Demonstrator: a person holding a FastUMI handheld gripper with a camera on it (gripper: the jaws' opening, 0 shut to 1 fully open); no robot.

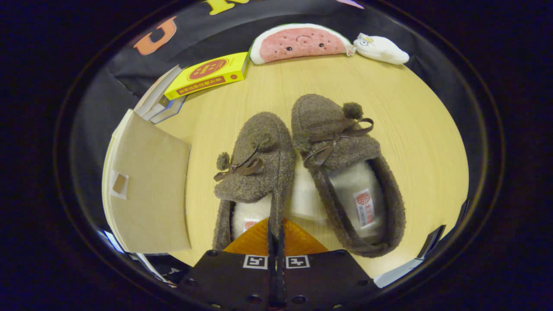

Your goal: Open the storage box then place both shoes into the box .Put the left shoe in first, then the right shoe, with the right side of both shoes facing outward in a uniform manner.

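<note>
Two brown fleece slippers with bows and pompoms lie side by side on the wooden table [414,129], toes pointing away from me. The left shoe [259,151] is just ahead of my fingers, and its inner side wall runs down between them. My gripper [275,235] is shut on that wall near the heel opening. The right shoe [341,164] rests flat beside it, white lining and label showing. The beige storage box [149,185] stands to the left of the shoes, a flat panel with a small tab facing me.
A yellow box [207,74] lies on stacked books [160,103] beyond the storage box. A watermelon plush [298,42] and a white plush [382,49] sit at the table's far edge.
</note>
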